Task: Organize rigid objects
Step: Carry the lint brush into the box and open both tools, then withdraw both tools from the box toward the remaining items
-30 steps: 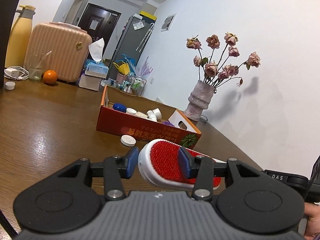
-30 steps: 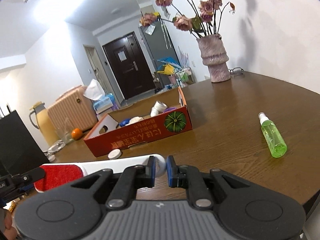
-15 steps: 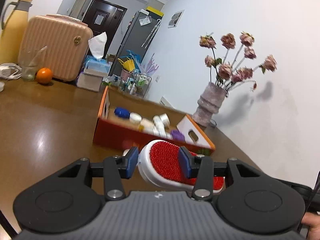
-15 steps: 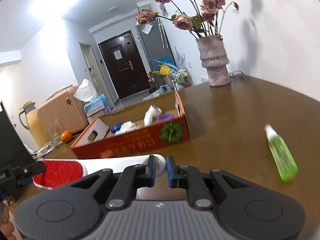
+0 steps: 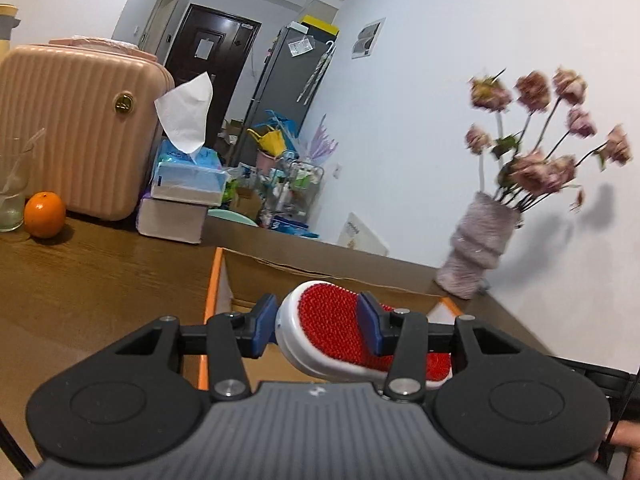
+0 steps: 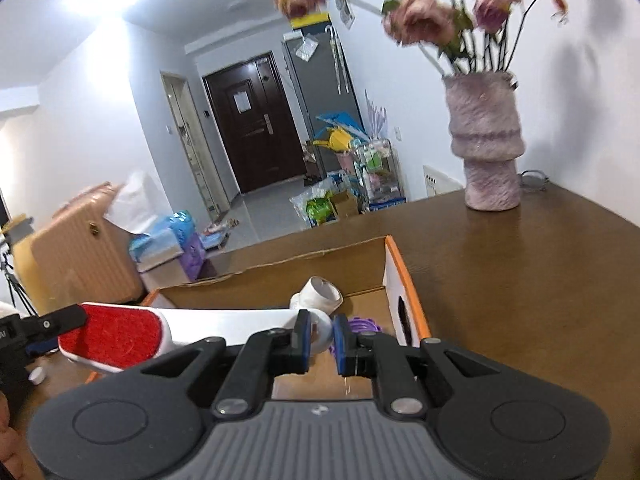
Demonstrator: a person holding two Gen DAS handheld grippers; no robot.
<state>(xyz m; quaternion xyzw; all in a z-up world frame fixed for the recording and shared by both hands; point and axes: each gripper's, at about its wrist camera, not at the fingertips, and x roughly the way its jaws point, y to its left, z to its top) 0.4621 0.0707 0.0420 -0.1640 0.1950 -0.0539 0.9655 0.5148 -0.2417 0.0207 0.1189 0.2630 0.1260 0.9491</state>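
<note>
Both grippers hold one lint brush, white with a red pad. My left gripper [image 5: 318, 322] is shut on its red-padded head [image 5: 332, 328]. My right gripper [image 6: 320, 338] is shut on the white handle end [image 6: 322, 330]; the red head [image 6: 112, 336] shows at the left of that view. The brush hangs over the open orange cardboard box [image 6: 396, 276], whose far wall shows in the left wrist view [image 5: 320, 276]. Inside the box I see a white tube [image 6: 320, 294] and a purple item [image 6: 362, 325].
A vase of dried roses [image 6: 486, 144] stands on the brown table behind the box, also in the left wrist view [image 5: 476, 248]. A pink suitcase [image 5: 76, 136], tissue box [image 5: 186, 184], orange [image 5: 44, 215] and glass [image 5: 10, 200] stand at the far left. A white cap [image 6: 37, 375] lies beside the box.
Both grippers carried the brush forward from in front of the box to over its opening. The green spray bottle left the right wrist view. The grips did not change.
</note>
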